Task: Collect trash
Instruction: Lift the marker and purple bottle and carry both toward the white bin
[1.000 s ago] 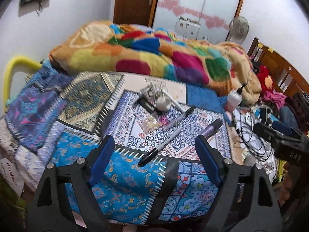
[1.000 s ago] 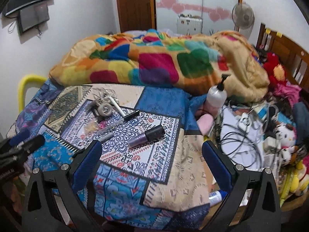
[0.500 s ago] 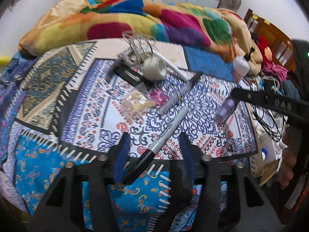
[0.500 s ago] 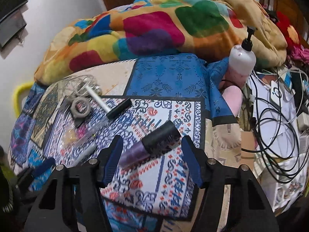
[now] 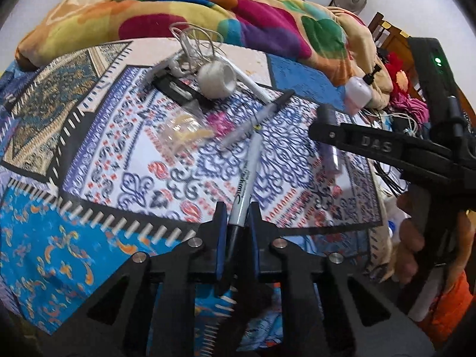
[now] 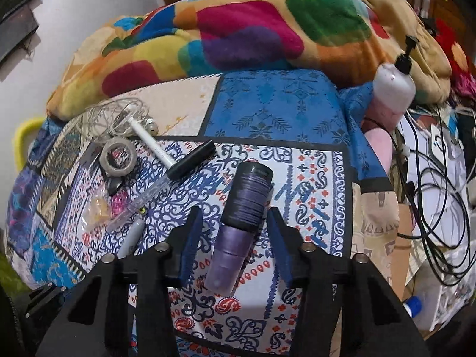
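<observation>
- Both hand-held grippers have dropped to the patterned bedspread [image 6: 312,160] since a second ago; the left hand-held gripper [image 5: 237,232] has closed on the black marker [image 5: 242,190].
- Right hand-held gripper [image 6: 233,239], jaws parted and not touching, straddles the purple tube [image 6: 238,226].
- Tube's long axis runs straight ahead between the fingers, cap end away, just right of the marker; closing looks to be the next move.

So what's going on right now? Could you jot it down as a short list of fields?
Place: patterned bedspread, colourful blanket heaped behind
Left tongs: shut on black marker
Right tongs: open, either side of purple bottle, not yet gripping
Also on bed: tape roll, clear pen, tangled wire
Bed edge: pump bottle, cables
</observation>
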Demonstrator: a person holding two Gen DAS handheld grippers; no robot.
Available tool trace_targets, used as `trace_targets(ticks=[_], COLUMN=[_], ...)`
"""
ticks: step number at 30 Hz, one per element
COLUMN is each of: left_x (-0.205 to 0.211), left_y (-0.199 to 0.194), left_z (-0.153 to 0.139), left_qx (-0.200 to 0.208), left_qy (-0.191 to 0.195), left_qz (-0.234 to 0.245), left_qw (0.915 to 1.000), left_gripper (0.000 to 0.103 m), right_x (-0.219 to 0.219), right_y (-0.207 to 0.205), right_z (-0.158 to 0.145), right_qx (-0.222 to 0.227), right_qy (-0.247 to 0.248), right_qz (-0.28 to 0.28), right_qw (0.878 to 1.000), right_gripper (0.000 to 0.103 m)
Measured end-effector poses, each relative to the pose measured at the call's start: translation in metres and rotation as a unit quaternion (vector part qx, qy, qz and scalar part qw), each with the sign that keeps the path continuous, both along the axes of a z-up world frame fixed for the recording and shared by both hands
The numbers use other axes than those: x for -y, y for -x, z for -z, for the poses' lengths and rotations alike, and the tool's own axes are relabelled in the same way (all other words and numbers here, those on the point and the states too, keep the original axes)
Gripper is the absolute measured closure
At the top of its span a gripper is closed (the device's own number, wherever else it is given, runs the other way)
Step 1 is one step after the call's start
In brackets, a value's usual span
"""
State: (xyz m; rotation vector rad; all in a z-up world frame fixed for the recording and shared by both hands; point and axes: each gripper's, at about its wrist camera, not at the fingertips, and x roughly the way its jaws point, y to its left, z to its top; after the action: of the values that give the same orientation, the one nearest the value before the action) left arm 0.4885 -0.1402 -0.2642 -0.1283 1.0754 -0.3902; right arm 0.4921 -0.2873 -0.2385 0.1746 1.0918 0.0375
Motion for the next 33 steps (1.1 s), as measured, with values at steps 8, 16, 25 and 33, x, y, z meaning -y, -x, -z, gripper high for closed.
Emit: trace_targets(ticks=[8, 16, 25, 33], left_x=[0.015, 0.026, 0.037, 0.03], left_y=[0.003, -0.008, -0.002, 0.018], left_z=[-0.001, 0.001, 0.002, -0.016], left_qx=[0.017, 0.034, 0.058, 0.036], left_qy=[-0.041, -0.05, -0.092, -0.064], left_qz=[0.005, -0.015, 0.002, -0.006], left_qw=[0.999, 0.9981, 0.994, 0.9973], left_gripper=[0.091, 0.091, 0.092, 0.093], right_x=[0.007, 0.008, 0.012, 0.004], right_y=[0.014, 0.007, 0.01, 0.036], right_z=[0.0, 0.001, 0.0, -0.033], right_qx=[-0.001, -0.002, -0.014, 0.012], right_qy=[0.009, 0.002, -0.02, -0.014], right_qz=[-0.035, -0.041, -0.047, -0.065], right_qw=[0.999, 0.999, 0.999, 0.998], right_gripper=[0.079, 0.079, 0.079, 0.079])
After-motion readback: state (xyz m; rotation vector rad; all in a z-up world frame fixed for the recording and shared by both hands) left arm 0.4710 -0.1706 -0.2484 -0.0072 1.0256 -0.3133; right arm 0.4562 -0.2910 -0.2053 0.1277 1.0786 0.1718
